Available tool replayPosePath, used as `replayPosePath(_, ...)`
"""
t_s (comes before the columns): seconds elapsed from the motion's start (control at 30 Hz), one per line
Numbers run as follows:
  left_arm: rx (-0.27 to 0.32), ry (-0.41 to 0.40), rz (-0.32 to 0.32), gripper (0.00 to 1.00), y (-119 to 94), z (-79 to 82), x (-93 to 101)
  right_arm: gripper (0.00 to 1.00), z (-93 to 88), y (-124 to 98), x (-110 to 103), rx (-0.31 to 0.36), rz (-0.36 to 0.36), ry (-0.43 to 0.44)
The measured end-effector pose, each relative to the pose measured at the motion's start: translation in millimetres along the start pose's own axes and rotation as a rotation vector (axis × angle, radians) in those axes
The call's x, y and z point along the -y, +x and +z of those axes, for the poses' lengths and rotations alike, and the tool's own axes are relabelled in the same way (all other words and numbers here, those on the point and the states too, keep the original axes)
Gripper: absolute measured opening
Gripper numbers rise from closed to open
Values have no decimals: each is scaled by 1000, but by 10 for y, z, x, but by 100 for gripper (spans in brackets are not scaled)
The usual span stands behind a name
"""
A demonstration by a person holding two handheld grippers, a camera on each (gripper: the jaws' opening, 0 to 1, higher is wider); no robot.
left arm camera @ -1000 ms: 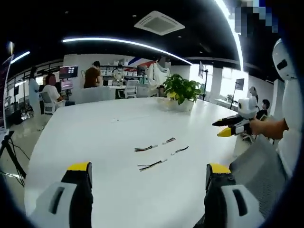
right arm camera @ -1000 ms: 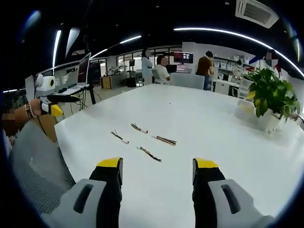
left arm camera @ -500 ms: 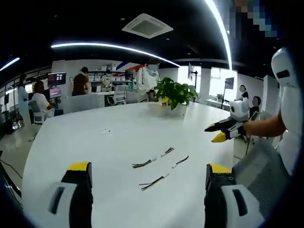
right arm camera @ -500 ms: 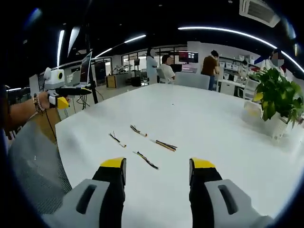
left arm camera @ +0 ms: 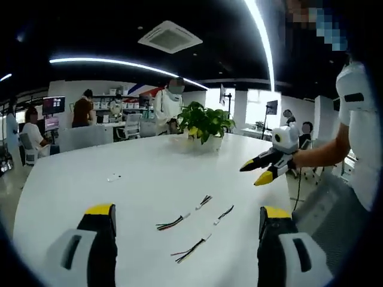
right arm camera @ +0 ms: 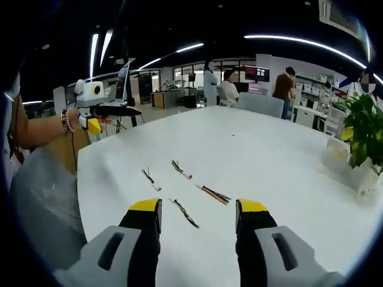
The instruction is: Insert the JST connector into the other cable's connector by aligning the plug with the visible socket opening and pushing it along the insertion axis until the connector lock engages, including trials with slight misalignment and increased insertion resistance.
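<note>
Four short multicoloured wire leads with small pale connectors lie loose on the broad white round-edged table (left arm camera: 90,185), near its close edge and apart from one another. In the left gripper view they are: one with red and dark wires (left arm camera: 172,223), a striped one (left arm camera: 203,200) beyond it, a dark thin one (left arm camera: 225,212) to the right, and the nearest one (left arm camera: 190,249) between the jaws. In the right gripper view the same four appear as a thin dark lead (right arm camera: 151,179), a lead with a pale plug (right arm camera: 181,170), a thicker bundle of coloured wires (right arm camera: 214,194) and the nearest lead (right arm camera: 185,213), which lies just ahead of the jaws.

The left gripper (left arm camera: 185,224), grey with yellow-capped black jaws, is held above the table with its jaws spread wide and nothing between them. The right gripper (right arm camera: 197,218) matches it, jaws also wide apart and empty.

Each tool also shows from the side in the other's view, held in a hand beyond the table edge. A green leafy plant in a white pot (left arm camera: 205,124) stands farther back on the table. People sit and stand at desks with monitors in the office behind
</note>
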State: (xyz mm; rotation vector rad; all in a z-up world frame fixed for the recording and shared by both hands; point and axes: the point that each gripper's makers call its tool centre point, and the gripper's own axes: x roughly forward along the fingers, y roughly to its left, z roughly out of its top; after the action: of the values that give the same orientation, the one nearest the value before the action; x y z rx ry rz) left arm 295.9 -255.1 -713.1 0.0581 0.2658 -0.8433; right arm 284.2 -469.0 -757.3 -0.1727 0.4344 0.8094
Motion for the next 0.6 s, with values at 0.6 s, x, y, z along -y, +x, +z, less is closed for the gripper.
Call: replayPosePath(0.6,-104,17,-143,99,559,-224,28,46,-92,356,3,-104,137,-159)
